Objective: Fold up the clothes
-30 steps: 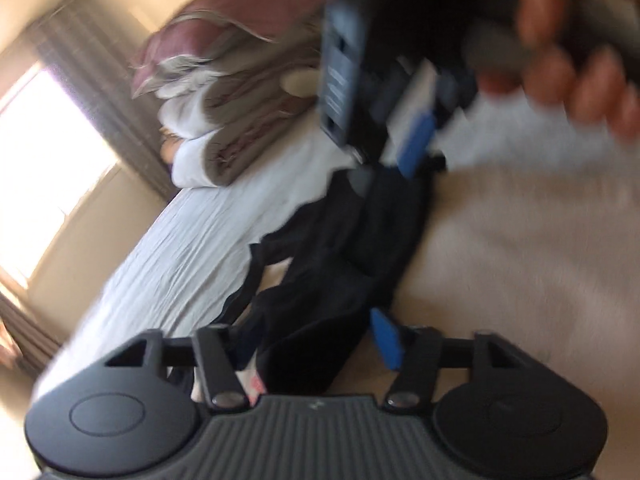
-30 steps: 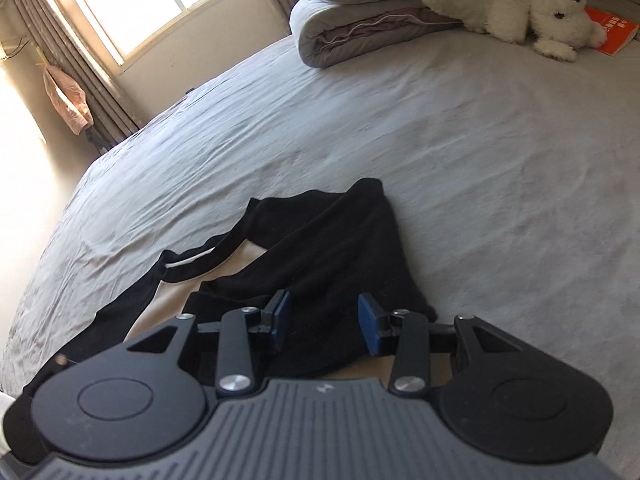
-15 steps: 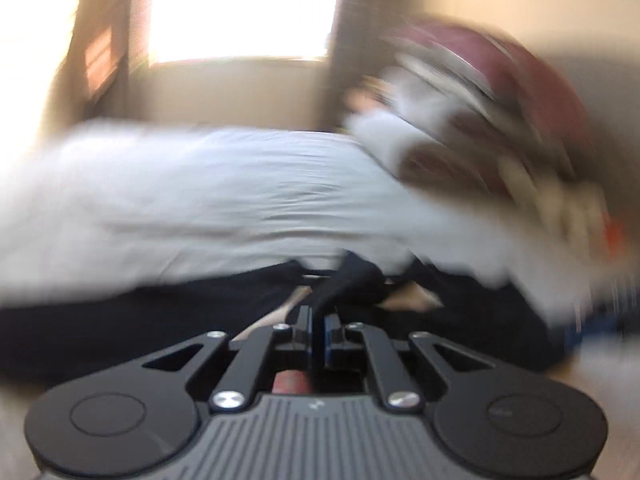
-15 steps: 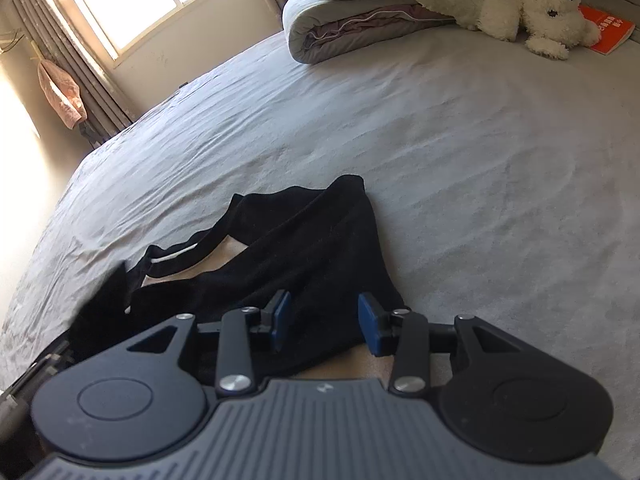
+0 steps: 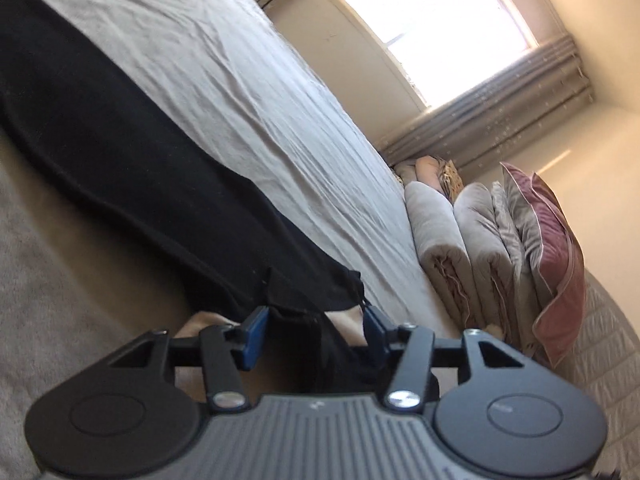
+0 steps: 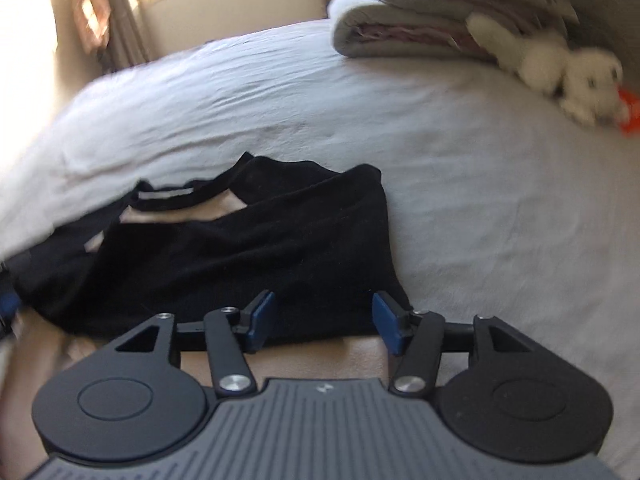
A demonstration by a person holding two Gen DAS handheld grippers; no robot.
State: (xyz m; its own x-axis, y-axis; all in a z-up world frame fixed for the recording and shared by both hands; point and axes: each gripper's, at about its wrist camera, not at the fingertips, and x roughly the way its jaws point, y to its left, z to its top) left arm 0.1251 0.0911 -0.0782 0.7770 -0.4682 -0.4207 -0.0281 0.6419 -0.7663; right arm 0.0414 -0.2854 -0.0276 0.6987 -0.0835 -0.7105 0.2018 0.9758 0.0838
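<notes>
the left gripper has just been opening its jaws; they now stand apart with a bunched edge of the black garment between the blue pads, and neither pad presses on the cloth. its view is tilted, so the bed runs up to the left, and only this view shows the full window and curtain, with the folded quilts and a dark red pillow stacked edge-on at the far right.

the right gripper has also just been widening its jaws, which stand wide over the near hem of the black garment, the pads clear of the fabric. only this view shows the garment's whole shape, lying rumpled on the near left part of the bed with its neckline towards the far left. it alone shows the white stuffed toy at the far right, beside the folded quilts.
</notes>
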